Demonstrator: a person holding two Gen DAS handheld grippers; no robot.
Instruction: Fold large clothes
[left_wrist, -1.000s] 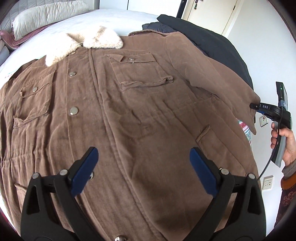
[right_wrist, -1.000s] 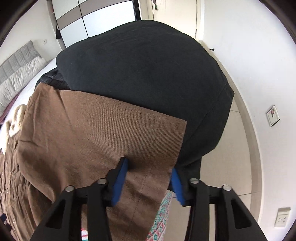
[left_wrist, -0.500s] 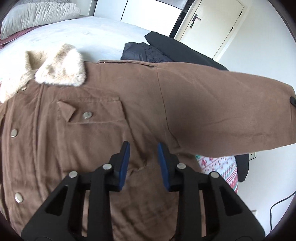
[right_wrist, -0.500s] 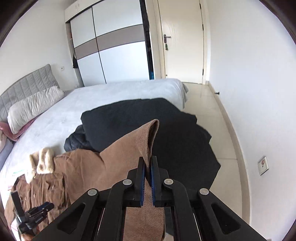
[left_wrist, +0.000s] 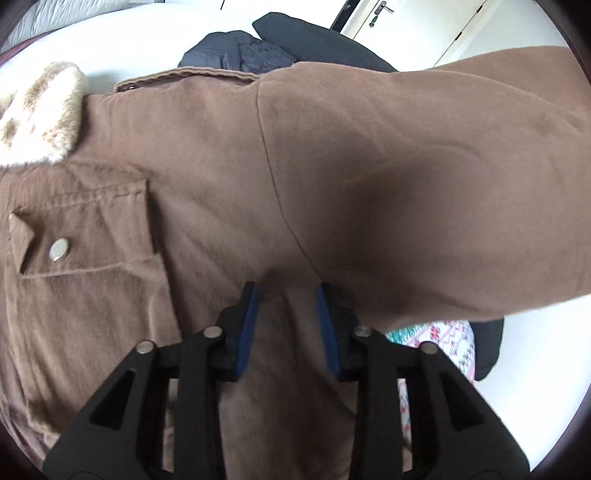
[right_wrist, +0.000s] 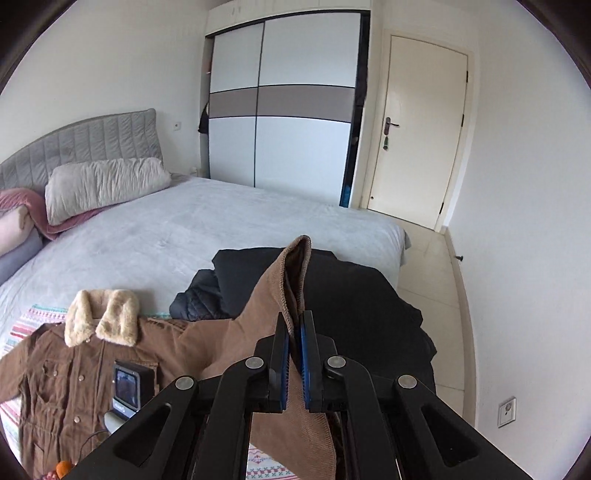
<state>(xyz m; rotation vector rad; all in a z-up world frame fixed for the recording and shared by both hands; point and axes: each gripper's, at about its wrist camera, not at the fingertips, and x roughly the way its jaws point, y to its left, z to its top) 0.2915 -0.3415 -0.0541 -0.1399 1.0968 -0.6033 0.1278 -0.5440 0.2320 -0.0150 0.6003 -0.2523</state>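
Note:
A brown corduroy coat (left_wrist: 184, 177) with a cream fur collar (left_wrist: 40, 114) lies face up on the bed; it also shows in the right wrist view (right_wrist: 74, 373). My left gripper (left_wrist: 286, 295) is pressed into the cloth at the armpit, its jaws narrowed around a fold of coat fabric. My right gripper (right_wrist: 293, 325) is shut on the sleeve cuff (right_wrist: 295, 266) and holds the sleeve (left_wrist: 424, 177) lifted above the bed. The left gripper's body (right_wrist: 129, 387) shows on the coat's chest.
Black garments (right_wrist: 351, 295) are piled on the bed's near right corner, just behind the lifted sleeve. A patterned cloth (left_wrist: 436, 332) lies under the coat. Pillows (right_wrist: 103, 184) and a grey headboard are at the far left. A wardrobe and door stand beyond the bed.
My right gripper closed on the cuff and raised the sleeve high. My left gripper moved up the coat to the armpit and narrowed its jaws onto the fabric.

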